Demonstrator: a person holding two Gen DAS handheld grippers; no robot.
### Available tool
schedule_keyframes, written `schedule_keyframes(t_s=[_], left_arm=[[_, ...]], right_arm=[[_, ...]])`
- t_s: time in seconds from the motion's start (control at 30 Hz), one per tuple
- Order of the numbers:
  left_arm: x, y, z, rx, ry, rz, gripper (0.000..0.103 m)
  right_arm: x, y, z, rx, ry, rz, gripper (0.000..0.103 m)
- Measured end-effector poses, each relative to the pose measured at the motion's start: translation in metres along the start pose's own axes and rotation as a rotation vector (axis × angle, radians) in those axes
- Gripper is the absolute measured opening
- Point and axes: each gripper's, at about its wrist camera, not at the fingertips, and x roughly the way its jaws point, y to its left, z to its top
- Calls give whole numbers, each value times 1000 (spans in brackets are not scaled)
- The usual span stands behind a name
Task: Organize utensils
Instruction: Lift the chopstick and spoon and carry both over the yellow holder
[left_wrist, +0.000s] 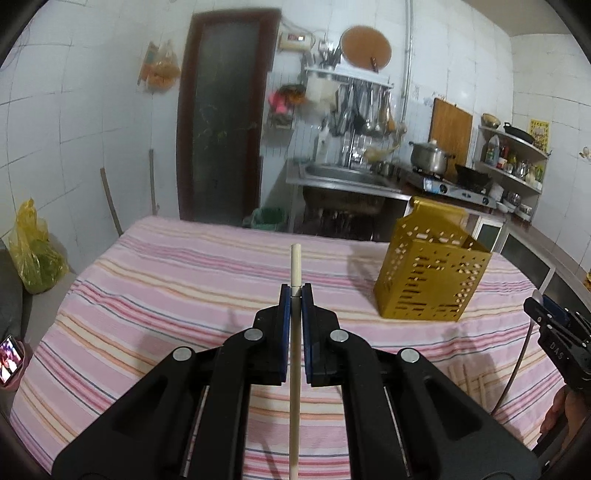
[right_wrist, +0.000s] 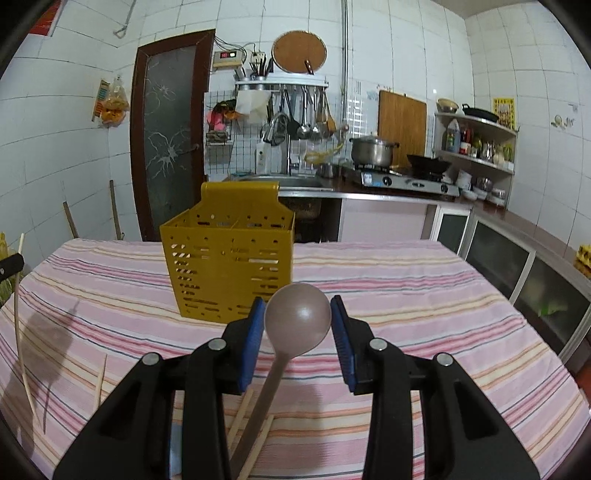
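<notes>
A table is covered by a pink striped cloth. Behind the table, white tiled walls, a dark wooden door, a steel sink and a gas stove with a silver pot are seen. Ladles and spoons are hung on a rack above the sink.

A yellow plastic utensil basket with many small holes is stood upright on the cloth, near the far side of the table. The basket's back wall is taller than its front.

One pale wooden chopstick is held by the left gripper, in front of the basket and to its left. The blue pads are pressed tight on the stick, and its end is pointed up past the fingertips.

The right gripper is held just in front of the basket, and its jaws are spread wide. A brown plastic spoon with a round bowl is seen between the pads; whether the spoon is touched by them cannot be told. More pale chopsticks are laid on the cloth beside the spoon's handle, in front of the basket.
</notes>
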Motion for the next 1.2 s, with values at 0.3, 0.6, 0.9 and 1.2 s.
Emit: schedule_keyframes(t_s=[0.3,0.6,0.9,1.2], left_arm=[[-17,-22,9,6,-76,-28,4],[-15,-27,18,2,-94,-41,4],[-12,-32,20,24,-94,-30,4],[-12,-44,33,55,-119,-51,4]], right_arm=[[-11,-4,4,-41,-64,-5,37],[-5,-7,4,-41,-66,12,37],[-1,-7,5,-78,-72,19,37],[4,-16,23,-90,-106,5,37]])
